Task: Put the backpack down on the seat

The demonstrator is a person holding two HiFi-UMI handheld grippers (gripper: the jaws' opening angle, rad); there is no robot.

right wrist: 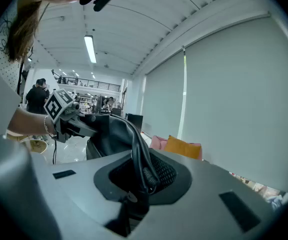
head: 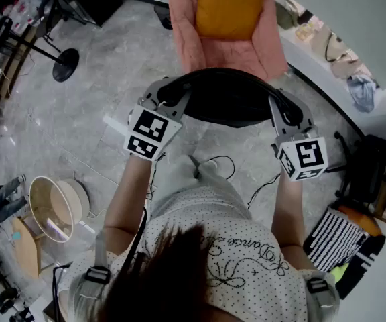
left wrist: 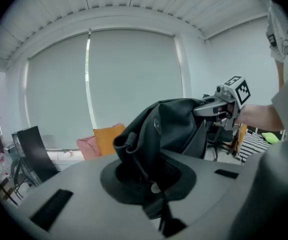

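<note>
A black backpack (head: 228, 98) hangs in the air between my two grippers, in front of a pink seat (head: 186, 42) that carries an orange cushion (head: 228, 7). My left gripper (head: 168, 98) is shut on the bag's left side, where dark fabric (left wrist: 164, 129) is pinched between its jaws (left wrist: 154, 184). My right gripper (head: 281, 107) is shut on the right side, with a black strap (right wrist: 138, 149) running down into its jaws (right wrist: 138, 186). The seat and cushion (right wrist: 182, 147) stand beyond the bag by the window blind. The backpack's underside is hidden.
A black stand with a round base (head: 66, 64) is on the floor at far left. A round wooden stool (head: 49, 208) sits near left. A black office chair (head: 367, 159) and striped cloth (head: 332, 237) are at right. A cable (head: 228, 161) crosses the grey floor.
</note>
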